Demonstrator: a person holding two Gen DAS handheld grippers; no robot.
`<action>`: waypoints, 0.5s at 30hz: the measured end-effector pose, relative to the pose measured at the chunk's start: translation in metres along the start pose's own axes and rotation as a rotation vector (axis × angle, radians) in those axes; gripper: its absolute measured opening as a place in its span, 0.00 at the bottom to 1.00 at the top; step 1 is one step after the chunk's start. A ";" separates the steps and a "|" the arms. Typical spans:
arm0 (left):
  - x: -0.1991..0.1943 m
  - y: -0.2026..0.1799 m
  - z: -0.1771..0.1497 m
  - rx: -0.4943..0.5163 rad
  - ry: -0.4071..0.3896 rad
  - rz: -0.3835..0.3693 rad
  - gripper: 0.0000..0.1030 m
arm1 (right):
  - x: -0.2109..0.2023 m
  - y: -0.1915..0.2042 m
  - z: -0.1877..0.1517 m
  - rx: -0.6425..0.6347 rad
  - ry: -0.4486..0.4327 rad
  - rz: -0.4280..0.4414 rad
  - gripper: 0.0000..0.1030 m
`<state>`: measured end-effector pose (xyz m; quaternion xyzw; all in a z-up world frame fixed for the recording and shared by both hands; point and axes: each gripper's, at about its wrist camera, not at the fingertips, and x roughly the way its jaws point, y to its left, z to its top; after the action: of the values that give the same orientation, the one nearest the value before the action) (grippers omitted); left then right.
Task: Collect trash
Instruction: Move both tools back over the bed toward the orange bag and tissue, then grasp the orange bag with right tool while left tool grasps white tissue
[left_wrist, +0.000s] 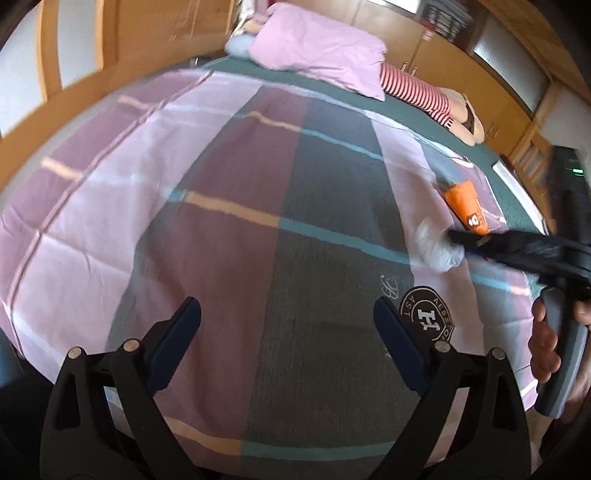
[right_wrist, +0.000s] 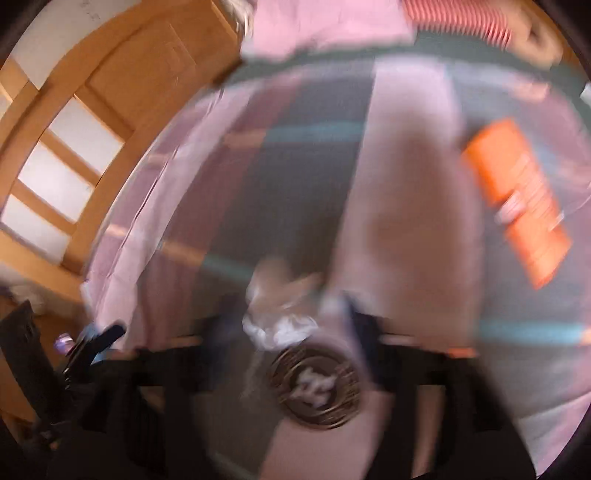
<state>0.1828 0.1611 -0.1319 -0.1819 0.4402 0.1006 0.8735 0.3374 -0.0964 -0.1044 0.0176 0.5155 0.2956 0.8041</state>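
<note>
1. Nearest the left wrist camera, the left gripper (left_wrist: 287, 325) hovers over the plaid duvet (left_wrist: 229, 206) with its 2 jaws spread wide and nothing between them.

2. Just past its right-hand jaw lies a round logo patch (left_wrist: 430, 317) stitched into the duvet; the right wrist view shows the same patch (right_wrist: 317, 387) under that camera.

3. Beyond the patch, the right gripper (left_wrist: 458, 238) reaches in from the right, its tips touching a crumpled white wad (left_wrist: 437, 245), likely tissue or thin plastic. In the blurred right wrist view the wad (right_wrist: 280, 317) sits between the jaws, but I cannot tell whether they have closed on it.

4. My judgement: the wad is very light, soft and crushable, not fragile. A pinch across its bulky middle should hold; grabbing a loose edge risks it tearing or slipping free.

5. Just beyond the wad lies an orange packet (left_wrist: 467, 208), flat on the duvet. It looks like thin, slick foil, light and limp; I would take it by one end, pressing into the soft bedding to get a jaw beneath.

6. Farthest away are a pink pillow (left_wrist: 321, 55) and a striped soft toy (left_wrist: 417, 90) at the head of the bed.
</note>
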 end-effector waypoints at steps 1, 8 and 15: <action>0.002 0.001 0.000 -0.013 0.014 -0.010 0.91 | -0.010 -0.006 0.006 0.003 -0.057 -0.041 0.87; 0.020 -0.014 -0.006 -0.002 0.088 -0.062 0.91 | 0.015 -0.087 0.055 -0.011 -0.058 -0.602 0.93; 0.027 -0.026 -0.008 0.038 0.061 -0.066 0.91 | 0.077 -0.107 0.047 -0.091 0.090 -0.699 0.55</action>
<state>0.2016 0.1347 -0.1520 -0.1826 0.4623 0.0575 0.8658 0.4491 -0.1338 -0.1811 -0.2088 0.5116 0.0258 0.8331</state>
